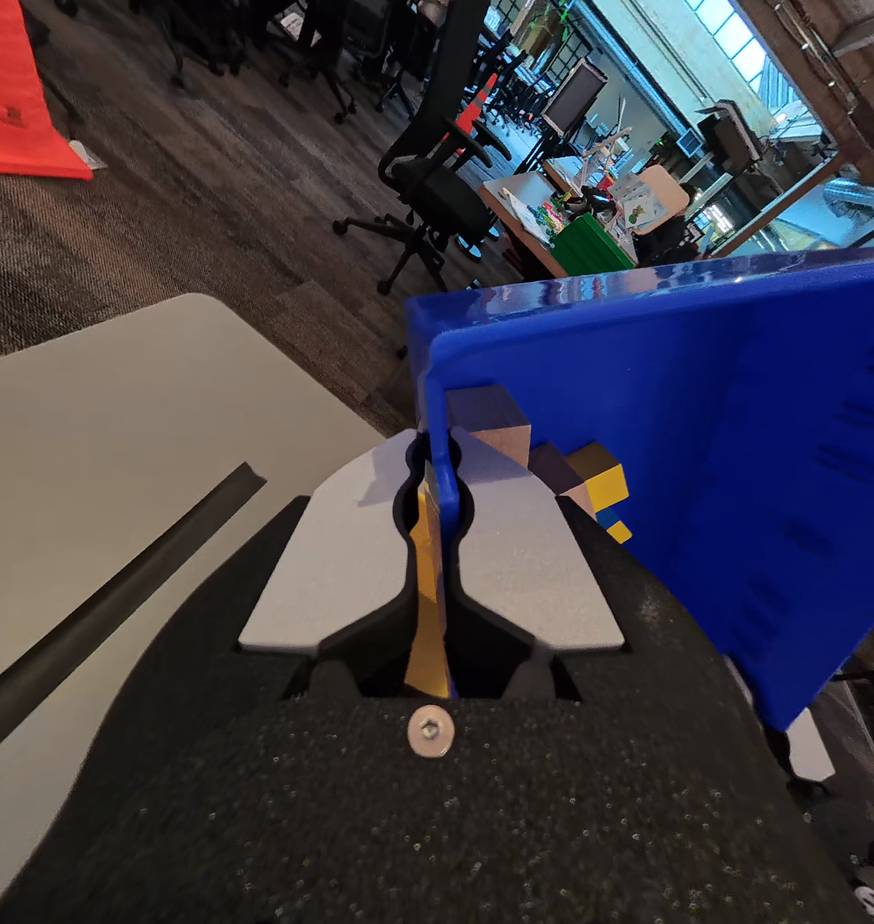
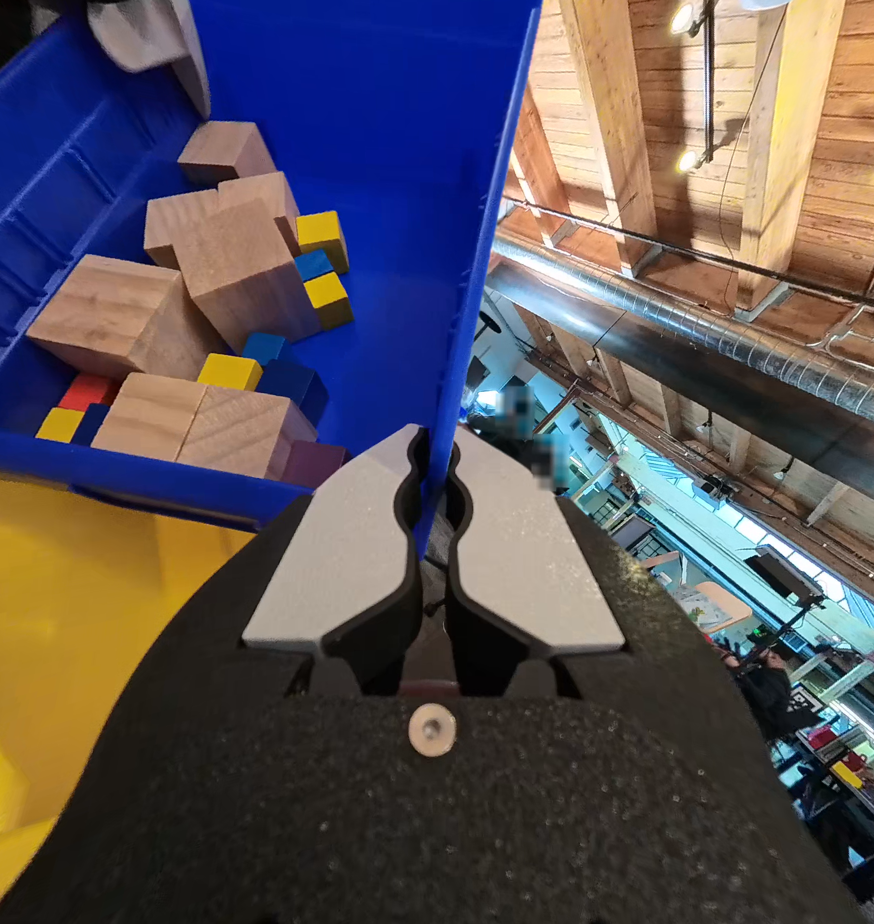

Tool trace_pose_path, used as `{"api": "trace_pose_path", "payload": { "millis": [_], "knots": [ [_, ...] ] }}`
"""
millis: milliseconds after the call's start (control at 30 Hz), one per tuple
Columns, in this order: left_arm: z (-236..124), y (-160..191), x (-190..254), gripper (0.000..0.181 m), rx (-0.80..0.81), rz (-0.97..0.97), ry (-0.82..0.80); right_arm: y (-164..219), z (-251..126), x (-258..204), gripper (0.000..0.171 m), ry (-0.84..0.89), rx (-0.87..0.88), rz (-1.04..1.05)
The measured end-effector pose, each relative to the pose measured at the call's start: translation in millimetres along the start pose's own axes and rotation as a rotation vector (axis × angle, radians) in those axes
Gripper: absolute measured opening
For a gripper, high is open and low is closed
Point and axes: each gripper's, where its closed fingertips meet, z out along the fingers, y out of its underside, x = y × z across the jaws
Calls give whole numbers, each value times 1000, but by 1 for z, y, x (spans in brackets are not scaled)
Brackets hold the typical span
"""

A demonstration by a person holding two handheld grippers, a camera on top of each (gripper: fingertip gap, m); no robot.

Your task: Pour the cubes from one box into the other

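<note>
Right wrist view: 2 grippers (image 2: 437,480) (image 1: 437,475) clamp 1 blue box (image 2: 355,150).

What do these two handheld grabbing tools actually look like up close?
Both look alike. The left tool and right tool each have a rough, speckled black body, two flat light-grey fingers with wavy black inner edges, and one silver hex screw centred below. No cables, markings or sleeves are visible.

Glossy plastic box (image 2: 365,150) — matt wooden cubes (image 2: 240,270).
</note>
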Motion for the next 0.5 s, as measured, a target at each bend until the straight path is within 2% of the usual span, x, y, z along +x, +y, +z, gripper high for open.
{"api": "trace_pose_path", "payload": {
  "millis": [167, 500],
  "knots": [
    [-2, -7, 17, 6, 40, 34, 56, 5, -9, -2, 6, 4, 5, -34],
    [-7, -15, 33, 6, 100, 105, 46, 13, -8, -2, 7, 23, -6, -56]
  ]
}}
